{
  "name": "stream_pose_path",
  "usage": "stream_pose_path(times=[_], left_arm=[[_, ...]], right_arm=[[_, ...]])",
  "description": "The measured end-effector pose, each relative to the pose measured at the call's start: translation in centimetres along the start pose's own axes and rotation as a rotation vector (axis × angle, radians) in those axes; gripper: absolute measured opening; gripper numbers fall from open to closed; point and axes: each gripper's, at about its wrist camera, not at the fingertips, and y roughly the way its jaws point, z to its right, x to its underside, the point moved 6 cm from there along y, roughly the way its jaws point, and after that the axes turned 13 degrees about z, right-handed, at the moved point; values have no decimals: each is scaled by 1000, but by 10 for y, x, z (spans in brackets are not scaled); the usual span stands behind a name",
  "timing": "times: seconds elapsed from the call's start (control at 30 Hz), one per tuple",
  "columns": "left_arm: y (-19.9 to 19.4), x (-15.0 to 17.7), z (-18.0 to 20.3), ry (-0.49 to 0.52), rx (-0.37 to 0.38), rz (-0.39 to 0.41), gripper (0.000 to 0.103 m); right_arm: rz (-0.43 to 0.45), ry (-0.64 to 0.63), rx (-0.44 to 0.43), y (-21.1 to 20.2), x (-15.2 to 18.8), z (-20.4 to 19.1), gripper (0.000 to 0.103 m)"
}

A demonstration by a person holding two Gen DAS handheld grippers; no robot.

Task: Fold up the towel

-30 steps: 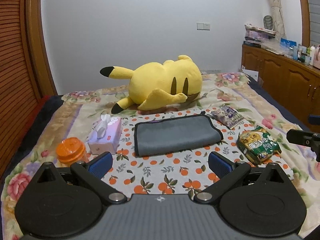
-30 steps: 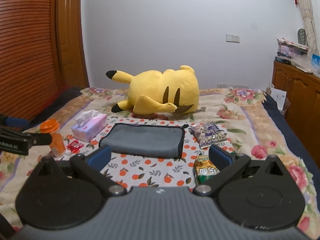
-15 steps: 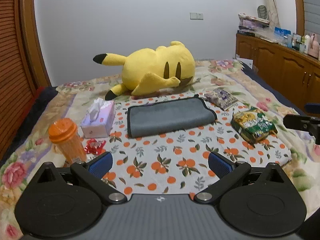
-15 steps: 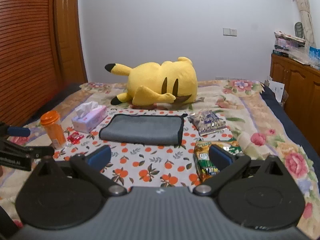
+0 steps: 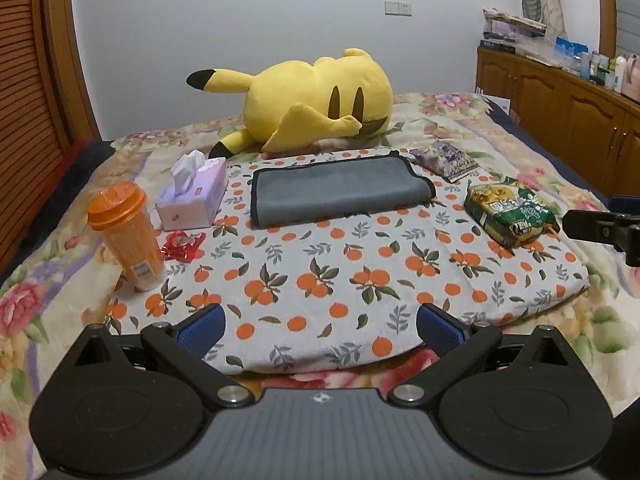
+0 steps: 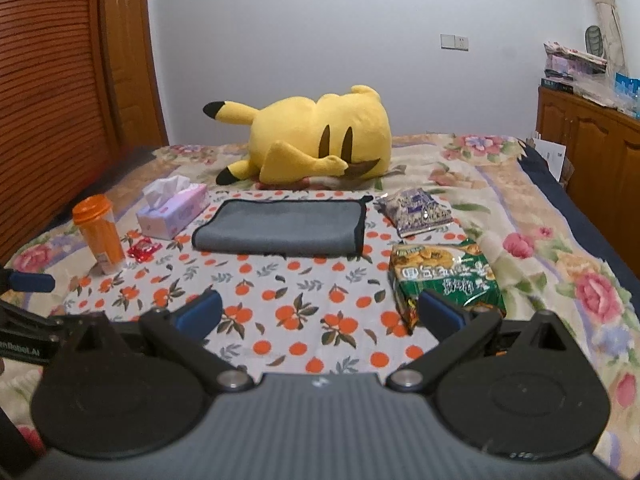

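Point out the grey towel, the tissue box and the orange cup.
grey towel (image 5: 336,190), left wrist view, middle of the top face.
tissue box (image 5: 196,200), left wrist view, near side wall.
orange cup (image 6: 102,236), right wrist view, cup body.

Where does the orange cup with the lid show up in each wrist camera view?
Left wrist: orange cup at far left, beside the tissue box.
Right wrist: orange cup at left, smaller, left of the tissue box.
Shared landmark: the grey towel.
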Motion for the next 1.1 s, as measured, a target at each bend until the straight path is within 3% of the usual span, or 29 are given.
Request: stream_pose_path(times=[0.63,1.1], left_arm=[[3,31,-1,-9,-29,-21,103],[-1,36,-5,-29,-54,30,103]], right_arm=[[-31,-11,-6,-6,24,-16,103],[-19,22,15,-5,30,-10,103]])
